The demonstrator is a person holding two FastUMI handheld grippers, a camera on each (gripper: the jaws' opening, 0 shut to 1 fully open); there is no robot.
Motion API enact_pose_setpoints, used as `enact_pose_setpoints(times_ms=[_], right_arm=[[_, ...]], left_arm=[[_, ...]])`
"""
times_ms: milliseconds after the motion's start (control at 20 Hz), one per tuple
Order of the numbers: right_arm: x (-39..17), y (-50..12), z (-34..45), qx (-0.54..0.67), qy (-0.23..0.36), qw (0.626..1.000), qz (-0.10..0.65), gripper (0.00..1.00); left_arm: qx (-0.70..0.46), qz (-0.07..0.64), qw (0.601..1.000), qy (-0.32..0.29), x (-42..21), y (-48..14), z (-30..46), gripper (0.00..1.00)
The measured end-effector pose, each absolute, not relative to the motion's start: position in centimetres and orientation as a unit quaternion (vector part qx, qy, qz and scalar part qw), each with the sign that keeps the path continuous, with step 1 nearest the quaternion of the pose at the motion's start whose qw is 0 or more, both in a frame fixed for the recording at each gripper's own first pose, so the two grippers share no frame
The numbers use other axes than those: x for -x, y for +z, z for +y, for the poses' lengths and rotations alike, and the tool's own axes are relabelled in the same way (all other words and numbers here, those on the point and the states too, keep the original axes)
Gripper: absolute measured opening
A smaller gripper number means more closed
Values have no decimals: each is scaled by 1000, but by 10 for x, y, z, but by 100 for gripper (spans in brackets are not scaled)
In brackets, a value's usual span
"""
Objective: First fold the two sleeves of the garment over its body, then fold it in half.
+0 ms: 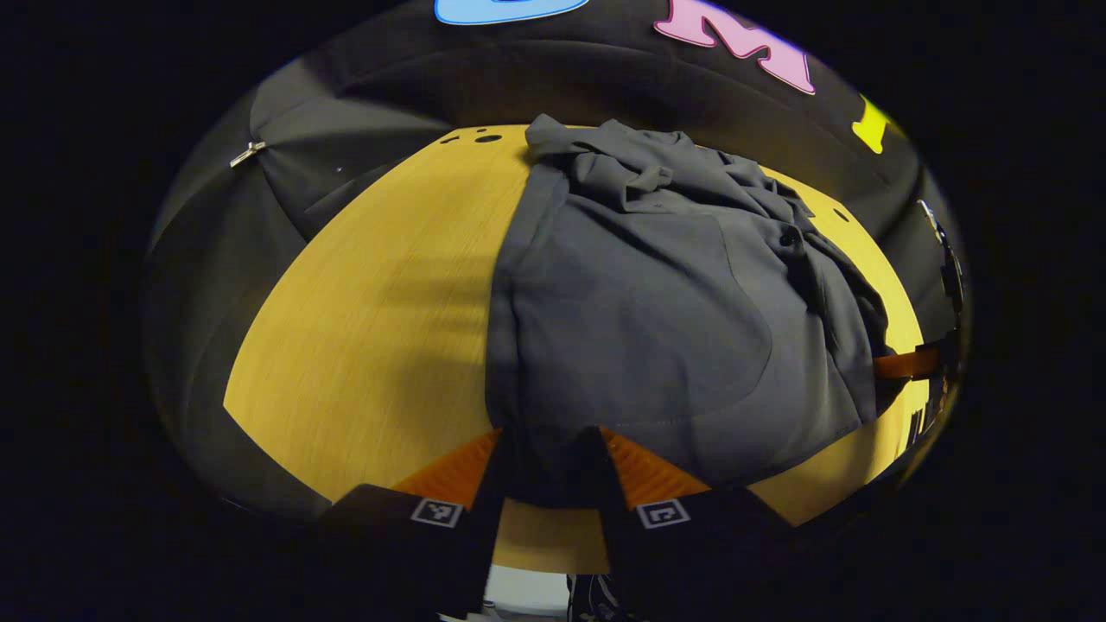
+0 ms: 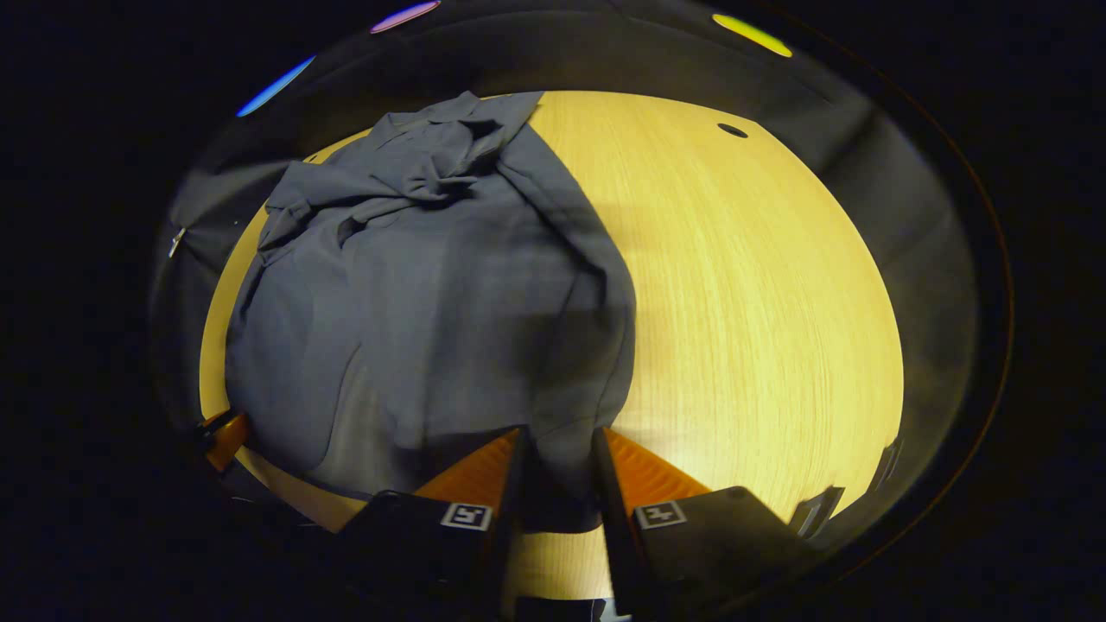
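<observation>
Gripping shirt hem | left tongs | right tongs level

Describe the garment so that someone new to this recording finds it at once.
Start at the yellow wooden table. On it lies the grey garment, flat near the grippers and bunched into crumpled folds at the far end. It is the lone cloth item on the wood, with its near hem between the fingers of the left gripper and the right gripper.
</observation>
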State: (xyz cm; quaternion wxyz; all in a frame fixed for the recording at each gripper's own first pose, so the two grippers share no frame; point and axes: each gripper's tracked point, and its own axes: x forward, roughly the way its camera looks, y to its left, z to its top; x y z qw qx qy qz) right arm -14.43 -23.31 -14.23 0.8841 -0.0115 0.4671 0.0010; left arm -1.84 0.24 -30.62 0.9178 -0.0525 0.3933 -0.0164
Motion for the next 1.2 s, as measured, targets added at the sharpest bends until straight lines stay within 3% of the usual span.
enact_pose_setpoints(times_ms=[50,100,150,250,600,1200], right_arm=[[145,-142,-231,13,7,884,467,28],[143,-142,-229,14,13,884,468,18],[145,-144,-226,14,26,885,465,11],[146,-142,-220,0,51,880,471,7],[132,-104,-210,-77,55,901,424,5],[81,-7,-177,-80,103,943,306,5]], left_arm=[[54,392,918,-22,17,-306,-1,50],[57,390,919,-27,17,-305,-5,39],[59,389,919,-28,15,-305,-6,21],[58,388,919,-32,13,-304,-8,7],[63,324,942,-62,-2,-237,-12,5],[104,245,961,-74,-41,-140,-4,6]])
